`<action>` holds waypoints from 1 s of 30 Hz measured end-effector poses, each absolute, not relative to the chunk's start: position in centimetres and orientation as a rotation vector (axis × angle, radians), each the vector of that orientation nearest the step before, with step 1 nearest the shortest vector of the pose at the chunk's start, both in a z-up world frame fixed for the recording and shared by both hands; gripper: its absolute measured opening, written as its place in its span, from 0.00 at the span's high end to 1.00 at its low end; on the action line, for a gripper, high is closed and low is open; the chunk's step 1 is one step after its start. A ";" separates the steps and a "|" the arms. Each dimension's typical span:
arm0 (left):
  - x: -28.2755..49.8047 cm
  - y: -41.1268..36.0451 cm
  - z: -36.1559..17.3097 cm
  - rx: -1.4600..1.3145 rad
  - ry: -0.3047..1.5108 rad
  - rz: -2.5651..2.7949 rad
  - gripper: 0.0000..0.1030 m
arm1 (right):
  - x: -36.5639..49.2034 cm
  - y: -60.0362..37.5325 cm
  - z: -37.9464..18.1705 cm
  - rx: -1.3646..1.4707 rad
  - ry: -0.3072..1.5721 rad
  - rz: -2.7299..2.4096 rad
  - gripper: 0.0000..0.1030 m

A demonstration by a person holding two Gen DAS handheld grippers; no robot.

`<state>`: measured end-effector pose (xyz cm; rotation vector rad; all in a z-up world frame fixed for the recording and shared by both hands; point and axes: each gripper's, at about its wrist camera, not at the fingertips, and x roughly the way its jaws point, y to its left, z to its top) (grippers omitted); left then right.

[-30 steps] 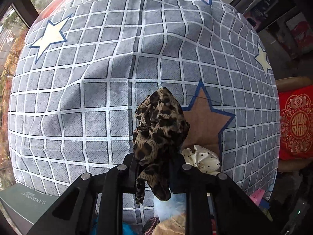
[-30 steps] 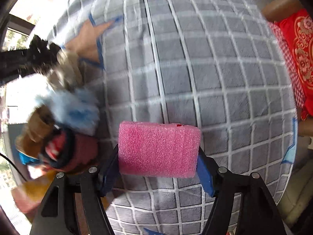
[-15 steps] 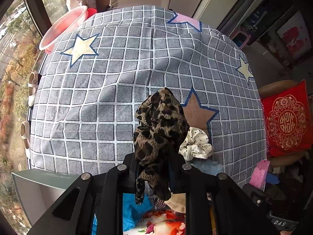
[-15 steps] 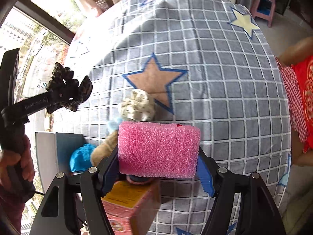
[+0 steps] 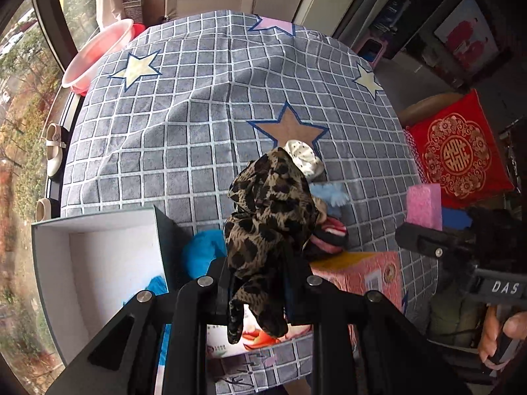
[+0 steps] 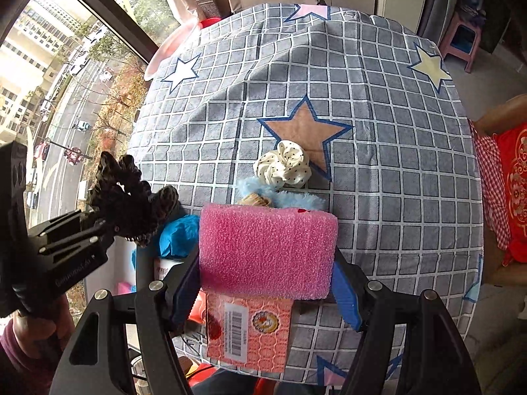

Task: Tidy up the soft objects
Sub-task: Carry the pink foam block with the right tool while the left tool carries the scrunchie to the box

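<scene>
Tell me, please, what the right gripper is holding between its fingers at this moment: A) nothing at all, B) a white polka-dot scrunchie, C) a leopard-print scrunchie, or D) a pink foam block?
D: in the right wrist view the right gripper has its fingers pressed on both ends of the pink foam block, lifted above the table.

A lived-in home room, high above a street. A star-patterned grid cloth point(image 5: 197, 125) covered the surface at centre. A window point(image 6: 66, 65) at upper left showed apartment blocks and cars. A red embroidered cushion point(image 5: 457, 154) sat at right, shoes point(image 5: 54, 148) at left.
</scene>
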<state>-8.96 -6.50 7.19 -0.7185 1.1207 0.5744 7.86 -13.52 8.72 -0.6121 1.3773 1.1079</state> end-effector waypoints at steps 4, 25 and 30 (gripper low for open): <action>-10.6 -10.0 7.6 -0.688 1.145 0.534 0.78 | 6.3 -15.1 9.7 -0.620 1.384 1.117 0.31; -18.7 -13.7 10.0 -0.689 1.063 0.596 0.78 | -4.1 -17.1 9.7 -0.806 1.405 1.219 0.31; -20.8 -13.2 10.0 -0.724 1.035 0.642 0.78 | -5.8 -16.3 9.7 -0.854 1.389 1.247 0.31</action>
